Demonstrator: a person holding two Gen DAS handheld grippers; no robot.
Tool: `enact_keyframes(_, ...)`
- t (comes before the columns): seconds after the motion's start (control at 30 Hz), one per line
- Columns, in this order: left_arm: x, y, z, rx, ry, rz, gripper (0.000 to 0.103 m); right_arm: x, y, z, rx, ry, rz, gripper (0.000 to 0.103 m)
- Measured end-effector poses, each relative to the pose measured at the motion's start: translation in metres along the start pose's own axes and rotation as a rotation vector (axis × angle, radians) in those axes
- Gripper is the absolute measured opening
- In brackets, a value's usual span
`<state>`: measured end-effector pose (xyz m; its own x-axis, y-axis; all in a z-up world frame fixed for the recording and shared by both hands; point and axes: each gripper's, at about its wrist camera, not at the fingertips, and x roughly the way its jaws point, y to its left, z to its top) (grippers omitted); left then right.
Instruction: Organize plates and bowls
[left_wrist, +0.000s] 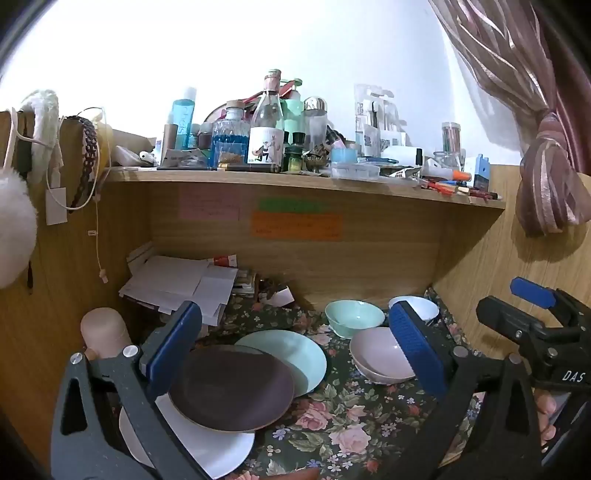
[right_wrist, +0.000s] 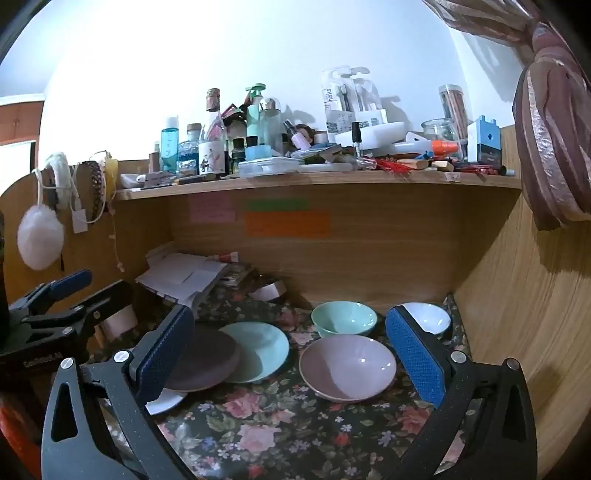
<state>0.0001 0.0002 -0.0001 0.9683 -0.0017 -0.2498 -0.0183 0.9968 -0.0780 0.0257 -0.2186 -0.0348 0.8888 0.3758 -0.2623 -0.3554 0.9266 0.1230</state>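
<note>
Nearest: both tongs hover over the desk, which is covered by a floral cloth (right_wrist: 280, 417). Left tongs (left_wrist: 295, 354) jaws spread wide, nothing between them. Right tongs (right_wrist: 291, 358) likewise wide open, holding nothing.

Near left: three plates in a loose, fanned overlap, not a squared stack. White plate (left_wrist: 207, 443) lowest and nearest; dark brown plate (left_wrist: 232, 387) lies on it, offset toward the far right; mint plate (left_wrist: 291, 354) farther right, its near-left edge tucked under the brown one. In the left wrist view the brown plate's left edge sits just beside the left blue pad, though contact cannot be told.

Middle right: pink bowl (right_wrist: 347, 365) upright on the cloth, apart from the plates. Beyond it, mint bowl (right_wrist: 343, 317) and, farther right by the side panel, white bowl (right_wrist: 428, 315), partly hidden behind the right finger. The bowls stand singly, none nested; whether their rims touch cannot be told.

Far: papers (left_wrist: 177, 280) heaped at the back left; sticky notes (left_wrist: 295, 225) on the back panel; above, a shelf (left_wrist: 295, 181) crowded with bottles and clutter.

Judgement: task looks barely begun. Plates overlap but need aligning into a proper stack; all three bowls remain to be nested or grouped. With the left tongs nearest the plates and the right nearest the pink bowl, either pile could be started first.
</note>
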Motion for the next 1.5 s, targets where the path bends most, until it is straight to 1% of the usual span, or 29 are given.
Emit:
enact_keyframes(0.03, 0.0, 0.0, 0.0, -0.01, 0.001, -0.003, 0.103, 0.0, 0.001, 0.0, -0.003, 0.0, -0.002, 0.103)
enact_keyframes(0.13, 0.002, 0.002, 0.0, 0.001, 0.0, 0.002, 0.103, -0.001, 0.006, 0.0, -0.02, -0.005, -0.011, 0.103)
enact_keyframes(0.17, 0.003, 0.003, 0.001, 0.002, 0.002, 0.001, 0.103, -0.005, 0.008, -0.001, -0.012, -0.017, 0.003, 0.103)
enact_keyframes(0.2, 0.005, 0.004, 0.001, 0.002, 0.005, 0.0, 0.103, -0.006, 0.009, -0.001, -0.007, -0.015, 0.005, 0.103)
enact_keyframes(0.23, 0.0, 0.002, 0.009, 0.002, 0.003, -0.003, 0.103, -0.006, 0.009, 0.0, 0.0, -0.012, 0.009, 0.103)
enact_keyframes(0.27, -0.003, 0.003, 0.011, 0.001, 0.001, -0.005, 0.103, -0.005, 0.003, 0.002, 0.017, -0.005, 0.02, 0.103)
enact_keyframes(0.3, -0.005, -0.001, 0.007, 0.013, -0.019, 0.003, 0.103, -0.005, 0.004, 0.003, 0.017, -0.007, 0.021, 0.103)
enact_keyframes(0.47, -0.008, -0.006, 0.005, 0.018, -0.031, 0.008, 0.103, -0.006, 0.003, 0.003, 0.021, -0.012, 0.03, 0.103)
enact_keyframes(1.2, -0.006, -0.005, 0.004, 0.012, -0.027, 0.004, 0.103, -0.004, 0.004, 0.004, 0.026, -0.011, 0.035, 0.103)
enact_keyframes(1.5, 0.001, -0.006, 0.004, 0.017, -0.026, 0.005, 0.103, -0.004, 0.004, 0.005, 0.027, -0.011, 0.033, 0.103)
